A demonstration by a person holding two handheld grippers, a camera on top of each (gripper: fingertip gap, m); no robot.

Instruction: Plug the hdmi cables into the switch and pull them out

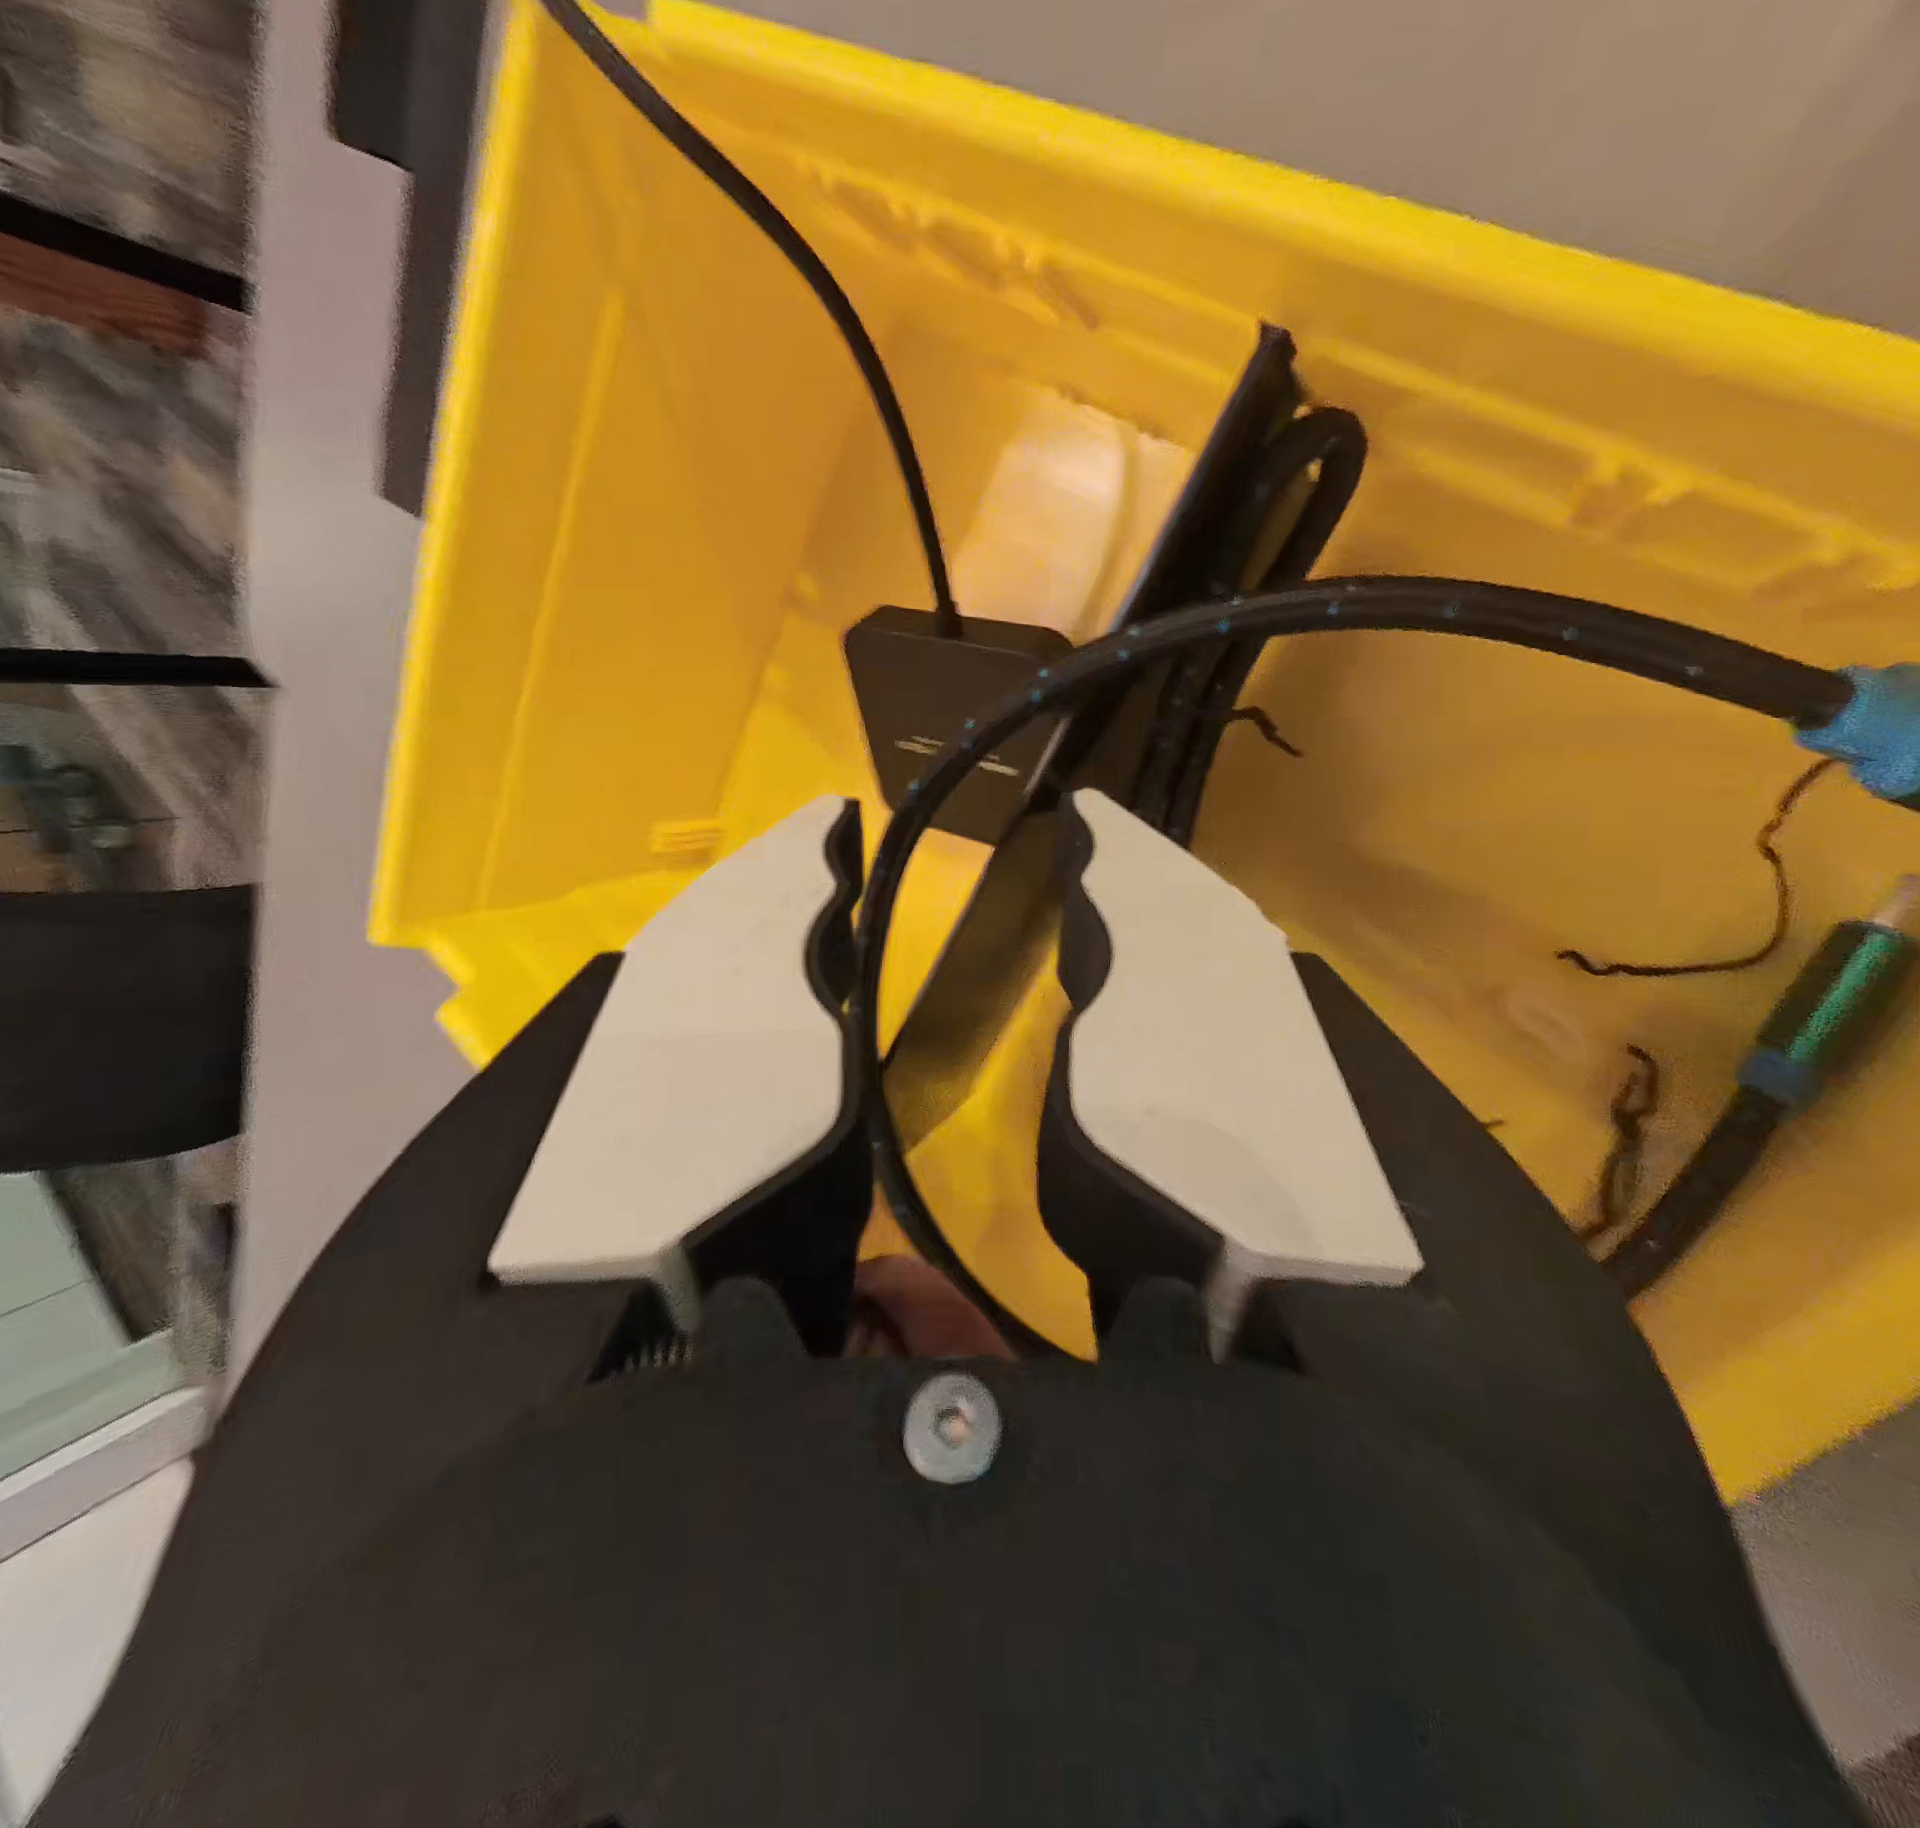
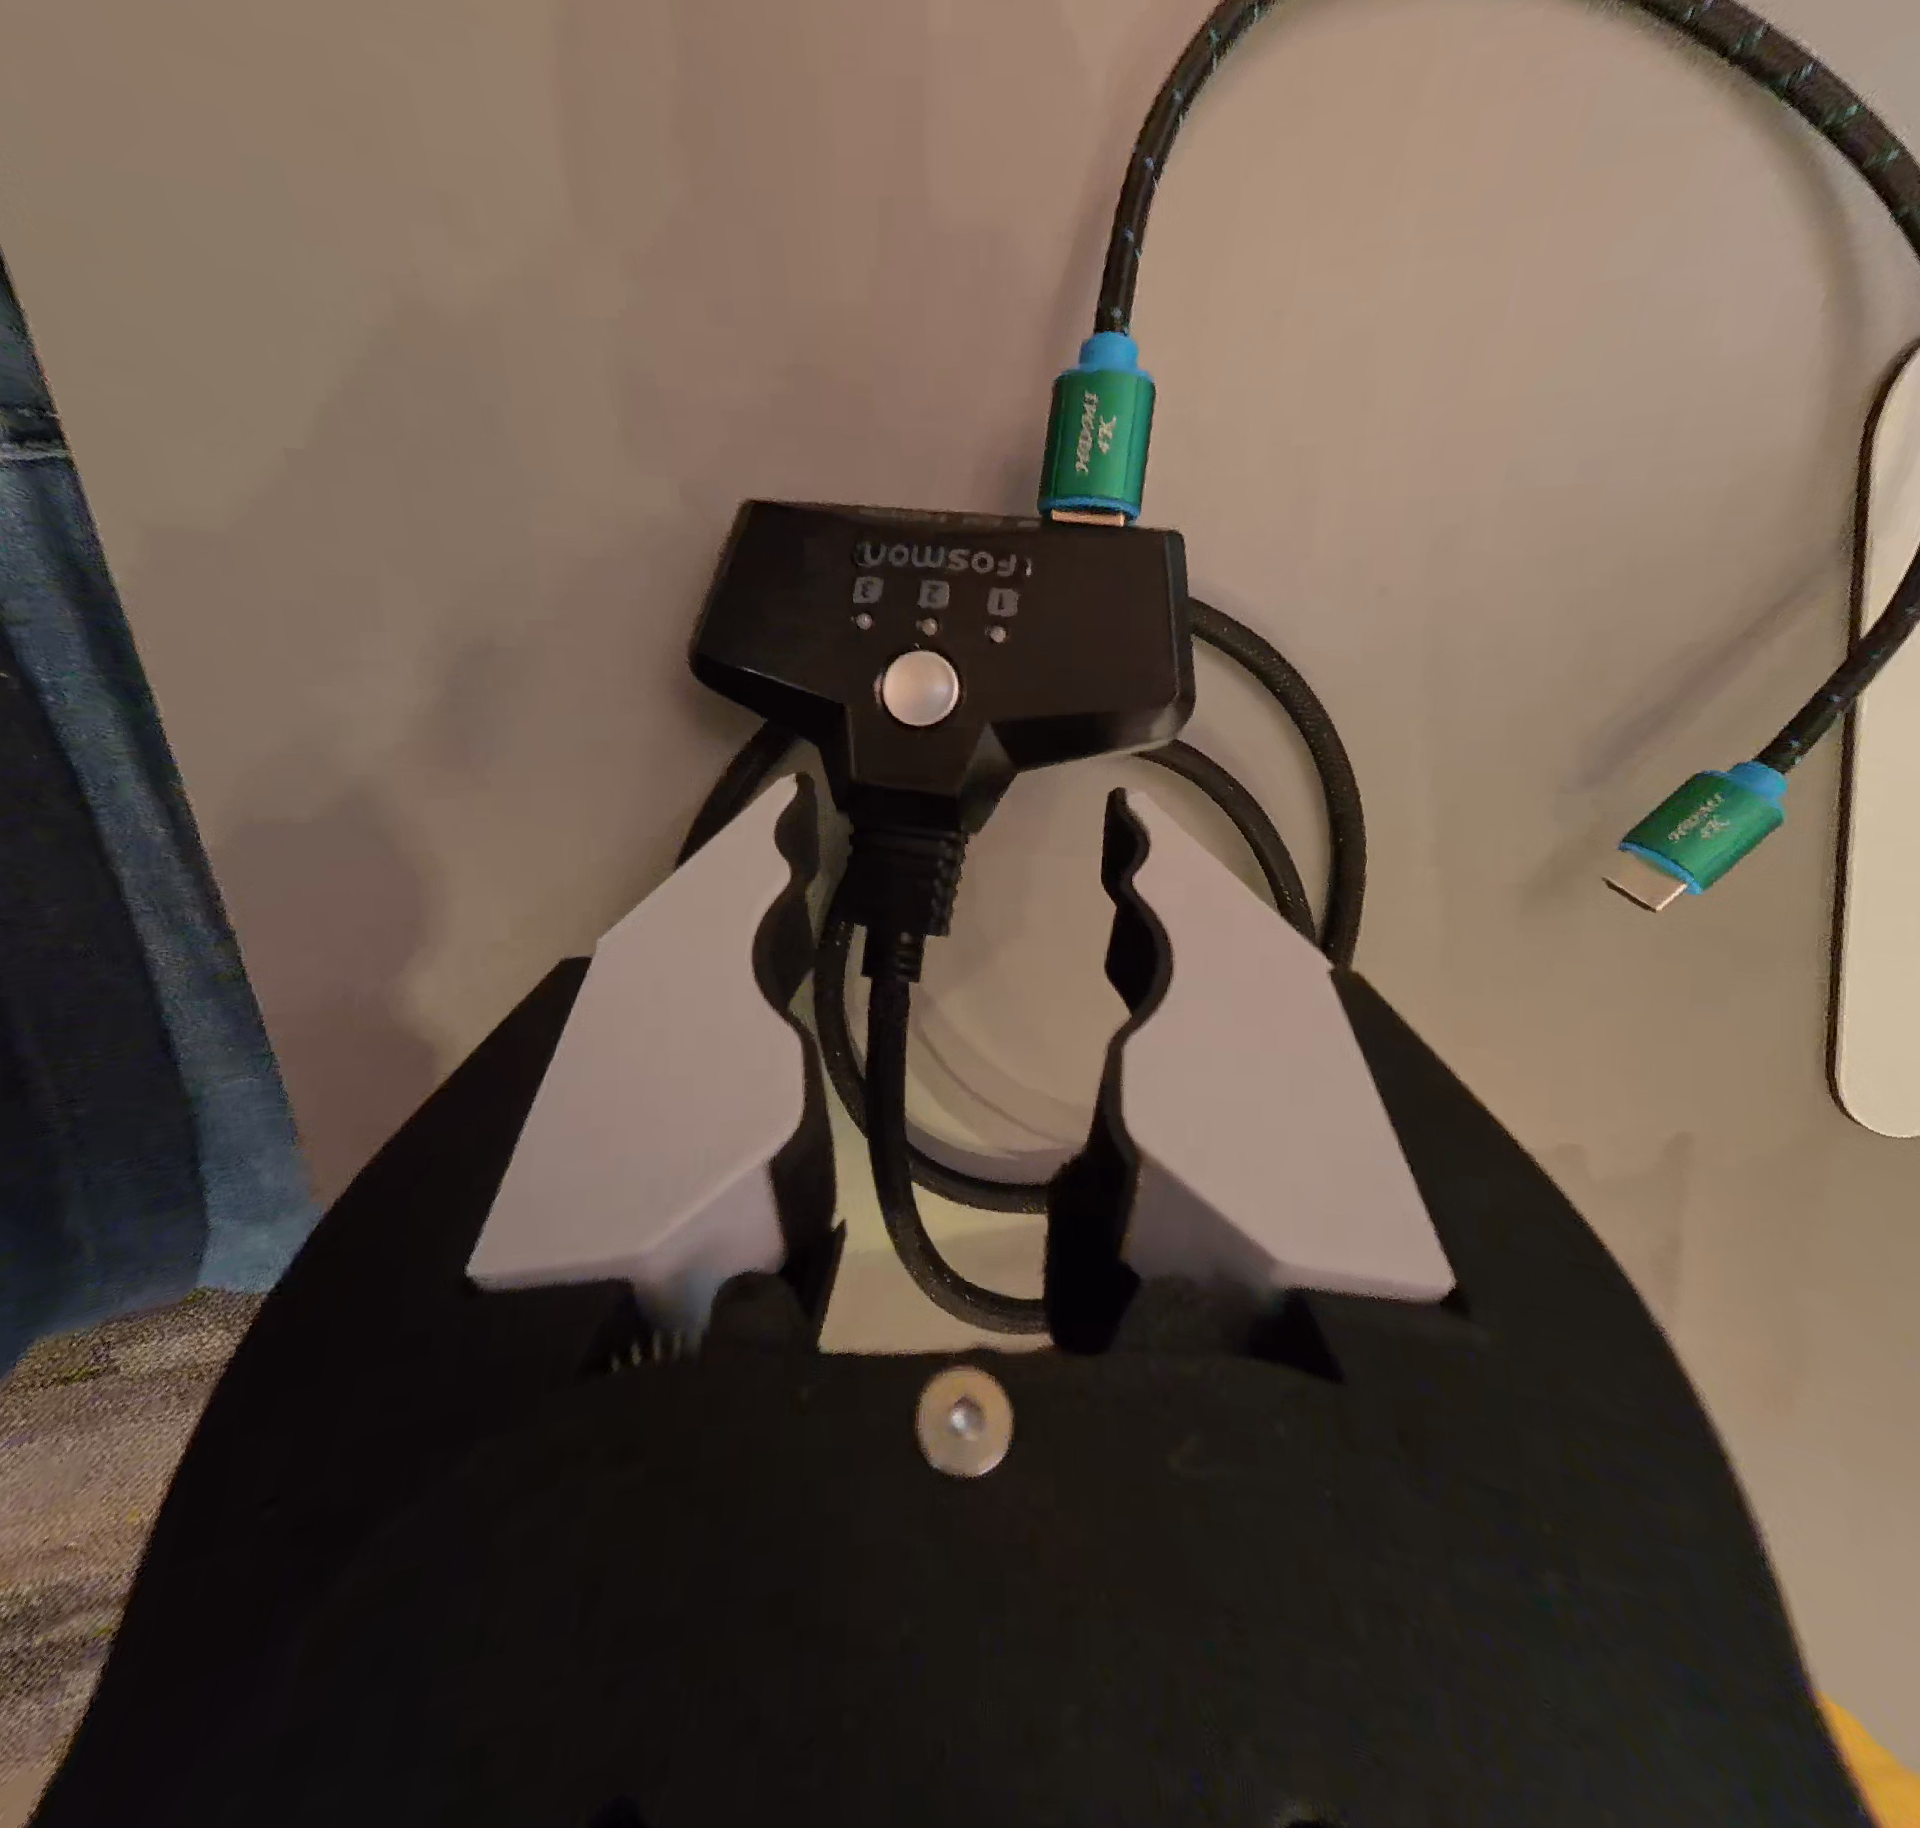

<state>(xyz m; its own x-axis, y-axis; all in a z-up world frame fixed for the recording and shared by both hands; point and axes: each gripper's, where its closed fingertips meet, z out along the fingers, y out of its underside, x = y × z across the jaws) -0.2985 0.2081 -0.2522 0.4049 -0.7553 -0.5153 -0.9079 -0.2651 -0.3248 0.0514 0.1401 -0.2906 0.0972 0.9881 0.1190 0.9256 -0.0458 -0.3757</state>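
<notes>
The right gripper (image 2: 954, 802), jaws apart, straddles the switch (image 2: 940, 635) lead without gripping. A green plug (image 2: 1096, 448) sits in the switch's far edge. The left gripper (image 1: 961, 812) has jaws parted around a braided cable (image 1: 883, 947).

Bare grey table (image 2: 416, 324) left open to the left of and beyond the switch (image 2: 940, 635), right side crossed by a braided cable (image 2: 1132, 178) and loose plug (image 2: 1704, 833), near side blocked by coiled cord (image 2: 1330, 791), yellow bin (image 1: 1455, 428) cluttered with cables.

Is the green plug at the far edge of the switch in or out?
In: green plug stands on switch, only a thin metal strip showing. How deep, cannot tell.
</notes>
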